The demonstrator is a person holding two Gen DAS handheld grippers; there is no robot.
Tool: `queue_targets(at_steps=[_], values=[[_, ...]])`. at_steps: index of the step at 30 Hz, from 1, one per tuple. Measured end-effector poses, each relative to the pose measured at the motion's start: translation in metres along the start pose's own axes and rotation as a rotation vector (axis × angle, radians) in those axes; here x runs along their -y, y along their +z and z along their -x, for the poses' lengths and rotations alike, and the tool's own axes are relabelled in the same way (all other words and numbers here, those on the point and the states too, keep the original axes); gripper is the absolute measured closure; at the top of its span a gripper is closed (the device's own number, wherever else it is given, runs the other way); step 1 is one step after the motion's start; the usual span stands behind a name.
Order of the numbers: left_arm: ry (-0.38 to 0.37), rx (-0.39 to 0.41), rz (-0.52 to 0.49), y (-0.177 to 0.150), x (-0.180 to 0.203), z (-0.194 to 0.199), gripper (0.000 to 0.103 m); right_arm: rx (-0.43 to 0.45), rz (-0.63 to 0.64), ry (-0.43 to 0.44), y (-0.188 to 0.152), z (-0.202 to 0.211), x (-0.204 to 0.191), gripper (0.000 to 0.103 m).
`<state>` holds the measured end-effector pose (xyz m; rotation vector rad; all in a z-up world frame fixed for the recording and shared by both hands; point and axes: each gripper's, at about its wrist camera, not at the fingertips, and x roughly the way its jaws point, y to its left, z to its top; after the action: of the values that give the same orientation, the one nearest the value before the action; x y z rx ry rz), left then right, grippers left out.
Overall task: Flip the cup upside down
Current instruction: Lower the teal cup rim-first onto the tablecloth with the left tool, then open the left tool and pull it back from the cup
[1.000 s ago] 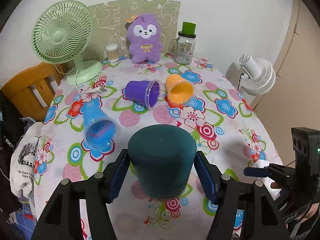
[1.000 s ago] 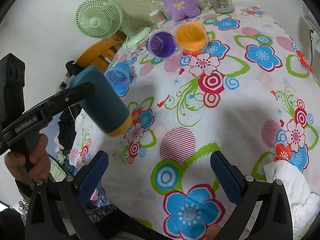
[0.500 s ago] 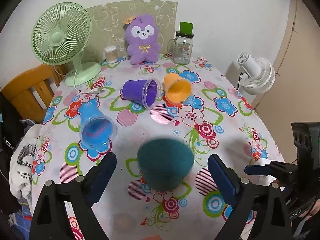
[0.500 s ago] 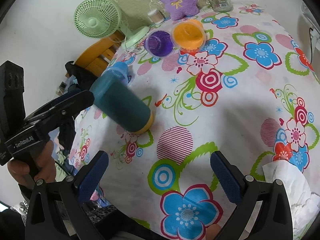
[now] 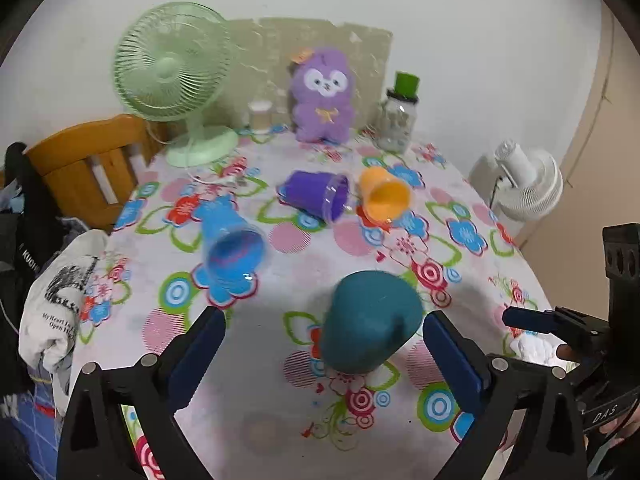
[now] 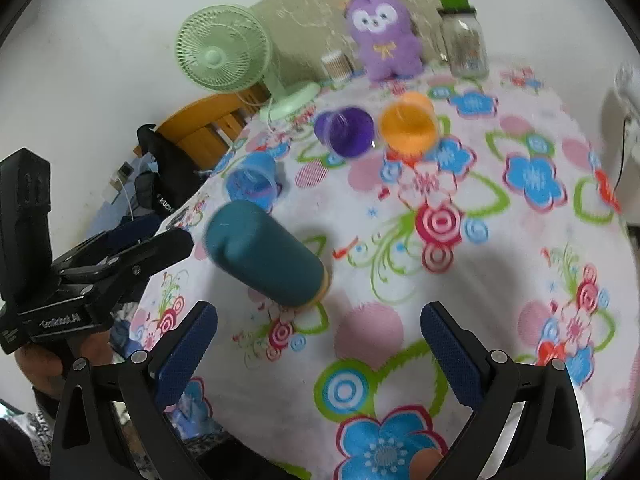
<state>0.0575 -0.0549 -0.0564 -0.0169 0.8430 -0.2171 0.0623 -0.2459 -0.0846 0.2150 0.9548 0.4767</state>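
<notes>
The left gripper (image 5: 324, 352) hangs over the near edge of the table with its jaws spread wide, both blue pads (image 5: 198, 350) bare and gripping nothing. In the right wrist view it shows side-on at the table's left edge, its black fingers level and pointing inward, with the person's left hand (image 6: 44, 364) wrapped around the handle below. The right gripper (image 6: 318, 354) also sits above the near edge, its jaws wide apart and its pads (image 6: 186, 354) free. From the left wrist view its blue fingertip (image 5: 528, 318) pokes in by the table's right edge.
</notes>
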Motion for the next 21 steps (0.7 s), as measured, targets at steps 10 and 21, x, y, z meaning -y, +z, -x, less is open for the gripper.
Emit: queue_targets(at_steps=[10, 21], values=[[0.046, 0.167, 0.128, 0.002, -0.038, 0.048, 0.000, 0.176, 0.107, -0.075, 0.024, 0.032, -0.043, 0.000], [0.057, 0.233, 0.115, -0.005, -0.039, 0.063, 0.000, 0.276, 0.238, -0.138, 0.020, 0.046, -0.084, 0.000]])
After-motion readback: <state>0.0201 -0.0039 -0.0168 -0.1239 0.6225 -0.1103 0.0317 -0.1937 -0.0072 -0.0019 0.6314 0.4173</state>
